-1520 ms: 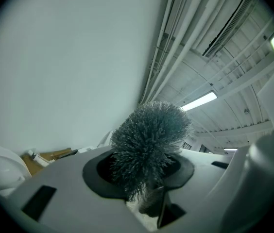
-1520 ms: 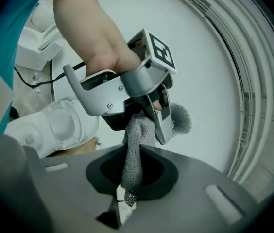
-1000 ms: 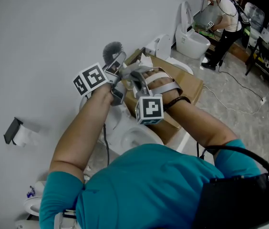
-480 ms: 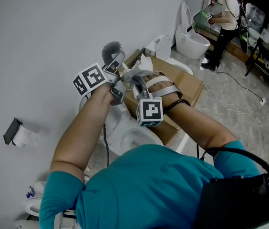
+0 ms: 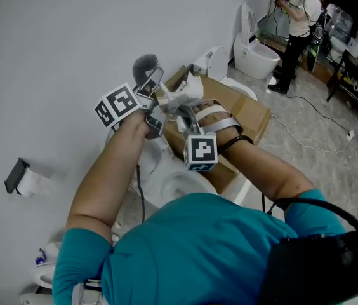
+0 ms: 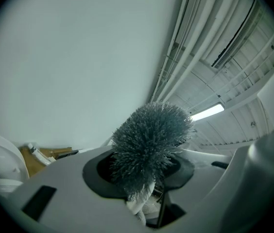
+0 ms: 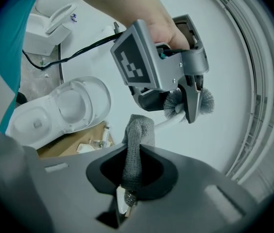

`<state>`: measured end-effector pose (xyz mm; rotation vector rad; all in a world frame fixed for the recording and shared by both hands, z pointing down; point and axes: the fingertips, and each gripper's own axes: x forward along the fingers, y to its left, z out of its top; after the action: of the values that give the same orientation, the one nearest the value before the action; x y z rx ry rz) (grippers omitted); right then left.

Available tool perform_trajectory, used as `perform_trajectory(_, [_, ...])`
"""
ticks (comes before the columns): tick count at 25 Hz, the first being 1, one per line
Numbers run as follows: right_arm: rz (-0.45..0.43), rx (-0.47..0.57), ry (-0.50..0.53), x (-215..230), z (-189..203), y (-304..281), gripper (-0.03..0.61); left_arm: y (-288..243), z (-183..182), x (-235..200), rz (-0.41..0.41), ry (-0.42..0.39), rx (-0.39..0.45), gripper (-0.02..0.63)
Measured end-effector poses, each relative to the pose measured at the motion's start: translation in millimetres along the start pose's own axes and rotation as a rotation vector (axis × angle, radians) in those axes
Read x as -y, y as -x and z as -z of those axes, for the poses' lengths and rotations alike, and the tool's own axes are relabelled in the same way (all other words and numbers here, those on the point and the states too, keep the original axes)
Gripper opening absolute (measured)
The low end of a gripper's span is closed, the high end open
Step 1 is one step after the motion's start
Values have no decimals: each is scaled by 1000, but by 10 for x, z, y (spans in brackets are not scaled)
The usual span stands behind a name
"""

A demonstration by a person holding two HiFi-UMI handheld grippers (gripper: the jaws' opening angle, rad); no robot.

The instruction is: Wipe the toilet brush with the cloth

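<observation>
The toilet brush has a round grey bristle head on a white handle. My left gripper is shut on that handle just below the head and holds the brush up against the white wall. In the right gripper view the bristle head shows beside the left gripper's fingers. My right gripper is shut on a grey cloth, which stands up between its jaws just under the brush handle. In the head view the cloth bunches right beside the left gripper.
A white toilet stands below my arms, next to an open cardboard box. More toilets line the wall at the back, where a person stands. A paper roll holder hangs on the wall at left. A cable crosses the floor.
My right gripper has sunk slightly with the cloth, toward me in the head view. The left gripper and the brush have stayed put. The person at the back has shifted.
</observation>
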<state>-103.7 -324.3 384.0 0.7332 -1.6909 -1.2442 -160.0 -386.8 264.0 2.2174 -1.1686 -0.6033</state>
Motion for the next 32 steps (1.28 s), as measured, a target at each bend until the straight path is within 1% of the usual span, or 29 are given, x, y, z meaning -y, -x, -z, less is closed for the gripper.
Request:
perform_trajectory(4, [-34,-4,-10,-95,25,-4,18,3,-45,9,0,-4,13,160])
perform_trajectory(8, [1,-9,13,-34,22,13,18,16,-89,5,0,-1,27,160])
perform_trajectory(13, [-39,-2,-15,-92,-2,41,18,26,-158,-6,-1,1,52,160])
perform_trajectory(21, [-59,-17,-12,-180,62,-8,18,41,-247,-27,-2,10,84,160])
perform_trajectory(25, [-26,-28,3,-116,169,-131,18,-40,-306,-19,-1,4,99,160])
perform_trajectory(28, [-18,-44,1,-48,243,-230,18,-129,-405,4,-5,-11,115,160])
perform_trajectory(32, [35,-46,33,103,301,-354,20,-235,-574,82,-4,-28,136,160])
